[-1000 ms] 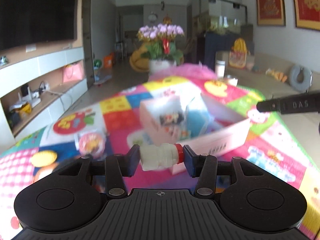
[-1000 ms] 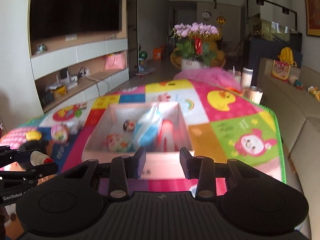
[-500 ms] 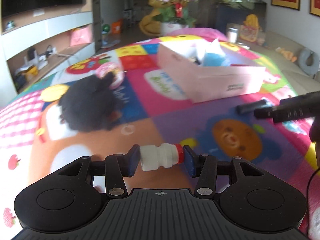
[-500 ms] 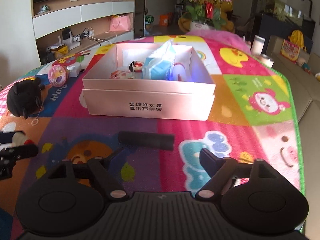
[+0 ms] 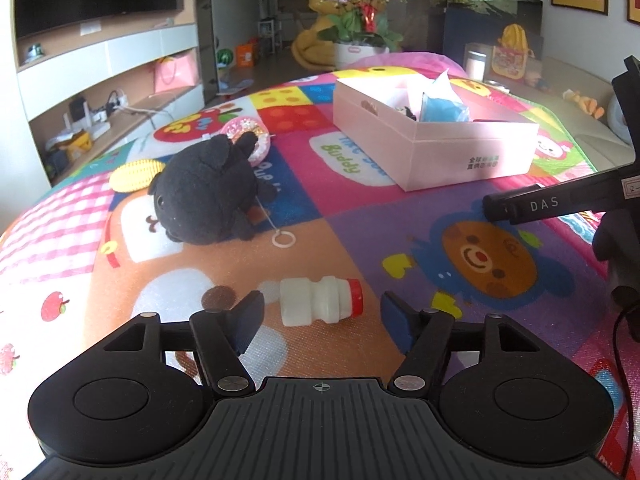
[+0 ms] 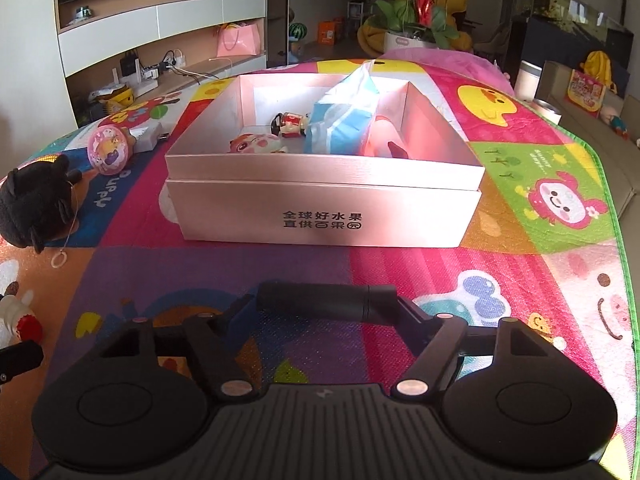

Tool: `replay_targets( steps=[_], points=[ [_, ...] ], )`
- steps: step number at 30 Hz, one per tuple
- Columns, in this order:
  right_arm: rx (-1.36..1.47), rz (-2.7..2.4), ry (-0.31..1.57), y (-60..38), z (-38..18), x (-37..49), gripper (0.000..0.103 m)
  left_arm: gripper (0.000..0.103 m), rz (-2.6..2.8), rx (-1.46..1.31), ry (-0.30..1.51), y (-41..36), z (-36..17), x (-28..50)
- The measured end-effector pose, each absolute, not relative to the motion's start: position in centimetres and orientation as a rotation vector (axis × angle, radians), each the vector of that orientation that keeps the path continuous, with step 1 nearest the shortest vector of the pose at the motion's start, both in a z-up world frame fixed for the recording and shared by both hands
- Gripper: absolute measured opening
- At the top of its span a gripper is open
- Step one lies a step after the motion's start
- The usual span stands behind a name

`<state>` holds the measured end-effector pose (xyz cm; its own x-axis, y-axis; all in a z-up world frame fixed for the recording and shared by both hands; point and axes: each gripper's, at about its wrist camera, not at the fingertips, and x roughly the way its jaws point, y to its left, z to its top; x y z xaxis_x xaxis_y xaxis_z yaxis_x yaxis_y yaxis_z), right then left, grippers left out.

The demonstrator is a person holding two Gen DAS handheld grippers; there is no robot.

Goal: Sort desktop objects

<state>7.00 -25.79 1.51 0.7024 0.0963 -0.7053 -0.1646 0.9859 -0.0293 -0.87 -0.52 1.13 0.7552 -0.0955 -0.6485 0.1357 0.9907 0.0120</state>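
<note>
A small white bottle (image 5: 320, 300) with a red cap lies on its side on the colourful mat. My left gripper (image 5: 322, 316) straddles it, jaws opening, and neither pad touches it. In the right wrist view a black cylinder (image 6: 326, 302) lies crosswise between the fingers of my right gripper (image 6: 326, 309). Its jaws are closing and the fingertips (image 6: 248, 306) sit against both ends of the cylinder. The open pink box (image 6: 320, 216) stands just beyond, holding a blue tissue pack (image 6: 344, 120) and small figurines.
A black plush toy (image 5: 208, 192) sits left of the box, with a round pink toy (image 5: 244, 136) and a yellow object (image 5: 136, 174) behind it. The mat's green edge (image 6: 618, 240) drops off on the right toward a sofa. A TV shelf lines the left wall.
Both grippers came down toward the mat. The left one let go of the white bottle, which now lies on the mat. The right one opened wide, then closed around the black cylinder.
</note>
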Motion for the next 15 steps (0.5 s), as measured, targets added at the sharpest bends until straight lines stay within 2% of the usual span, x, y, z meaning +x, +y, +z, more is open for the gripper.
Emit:
replay_targets(
  steps=[5, 8, 12, 15],
  points=[
    [-0.082, 0.148, 0.779, -26.1, 1.6, 6.9, 0.074, 0.063, -0.123, 0.061, 0.716, -0.7, 0.8, -0.3],
    [-0.077, 0.153, 0.781, -26.4, 1.8, 6.6, 0.074, 0.049, -0.131, 0.077, 0.709, -0.9, 0.8, -0.3],
    [-0.084, 0.160, 0.755, -27.2, 3.0, 5.7, 0.074, 0.048, -0.163, 0.103, 0.687, -1.7, 1.7, 0.0],
    [-0.099, 0.128, 0.632, -28.1, 6.5, 4.7, 0.074, 0.048, -0.205, 0.129, 0.598, -3.1, 4.2, 1.3]
  ],
)
